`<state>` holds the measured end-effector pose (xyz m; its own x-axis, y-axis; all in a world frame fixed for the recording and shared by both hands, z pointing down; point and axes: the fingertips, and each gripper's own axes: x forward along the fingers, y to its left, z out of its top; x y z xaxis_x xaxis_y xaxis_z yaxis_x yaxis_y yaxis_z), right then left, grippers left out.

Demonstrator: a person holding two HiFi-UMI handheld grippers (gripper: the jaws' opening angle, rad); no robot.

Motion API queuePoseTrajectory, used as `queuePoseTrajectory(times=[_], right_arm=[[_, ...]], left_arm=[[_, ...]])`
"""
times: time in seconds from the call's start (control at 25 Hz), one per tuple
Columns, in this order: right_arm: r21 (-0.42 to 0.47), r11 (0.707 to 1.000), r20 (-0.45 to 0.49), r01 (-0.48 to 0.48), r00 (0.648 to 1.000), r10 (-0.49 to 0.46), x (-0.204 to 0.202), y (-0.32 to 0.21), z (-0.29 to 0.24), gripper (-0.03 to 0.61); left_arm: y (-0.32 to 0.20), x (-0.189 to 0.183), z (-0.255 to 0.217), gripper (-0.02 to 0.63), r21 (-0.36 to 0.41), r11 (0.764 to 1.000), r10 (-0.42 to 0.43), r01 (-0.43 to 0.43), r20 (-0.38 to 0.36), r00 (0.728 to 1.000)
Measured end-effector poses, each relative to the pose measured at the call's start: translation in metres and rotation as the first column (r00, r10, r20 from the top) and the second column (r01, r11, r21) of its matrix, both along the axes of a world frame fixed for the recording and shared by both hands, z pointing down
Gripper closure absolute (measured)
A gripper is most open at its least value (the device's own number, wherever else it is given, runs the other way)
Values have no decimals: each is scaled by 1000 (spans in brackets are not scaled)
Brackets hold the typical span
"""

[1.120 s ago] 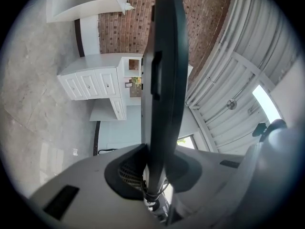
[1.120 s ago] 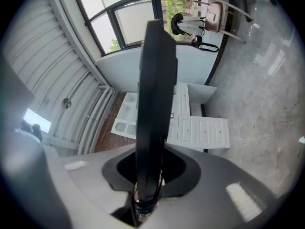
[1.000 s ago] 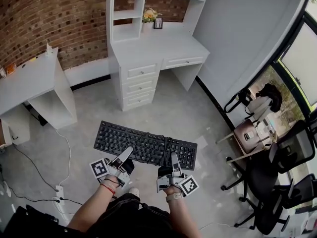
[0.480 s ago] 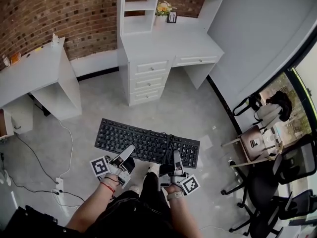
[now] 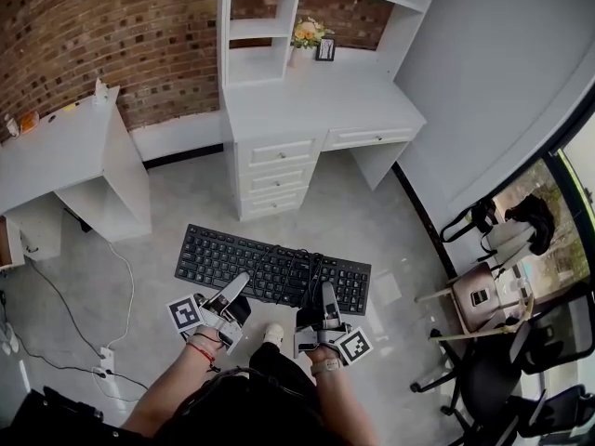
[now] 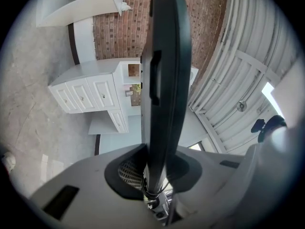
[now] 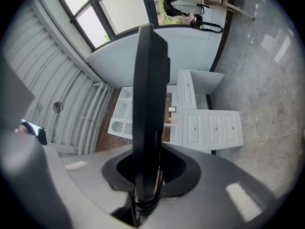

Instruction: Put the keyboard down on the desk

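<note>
A black keyboard is held in the air above the floor, its near long edge clamped at two places. The left tongs are closed on that edge left of the middle, and the right tongs are closed on it toward the right end. In each gripper view the keyboard's thin edge is seen pinched between the jaws, with a bundled cable lying across the keys near the right tongs.

The keyboard's long axis is carried from left to right across the person's front, with the keys facing up. The white desk is seen straight ahead, past the keyboard's far edge and well apart from it, with bare floor between. Its tabletop is mostly bare; a small vase of flowers and a little frame are set at the back by the shelves.

The desk's front edge is judged to run nearly parallel to the keyboard's long axis, so little turning should be called for. Neither hand is placed clearly nearer the desk. A second white table at the left is judged not to be the target.
</note>
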<state>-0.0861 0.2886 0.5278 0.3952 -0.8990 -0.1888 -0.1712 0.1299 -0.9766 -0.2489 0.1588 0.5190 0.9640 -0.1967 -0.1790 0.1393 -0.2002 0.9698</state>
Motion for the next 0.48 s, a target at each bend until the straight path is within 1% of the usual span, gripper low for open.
queuePoseTrajectory(times=[0.24,0.48], right_arm=[[-2,1000,-11,29,1000,-29,42,-30,-4,502],[-8,999,13,37,999,-37,78,-45,2,502]], left_arm=[[-26,38,-1,555,-21,999,-29,29,-2,1000],[-40,75,2,556,-21,999,-35,35,13,999]])
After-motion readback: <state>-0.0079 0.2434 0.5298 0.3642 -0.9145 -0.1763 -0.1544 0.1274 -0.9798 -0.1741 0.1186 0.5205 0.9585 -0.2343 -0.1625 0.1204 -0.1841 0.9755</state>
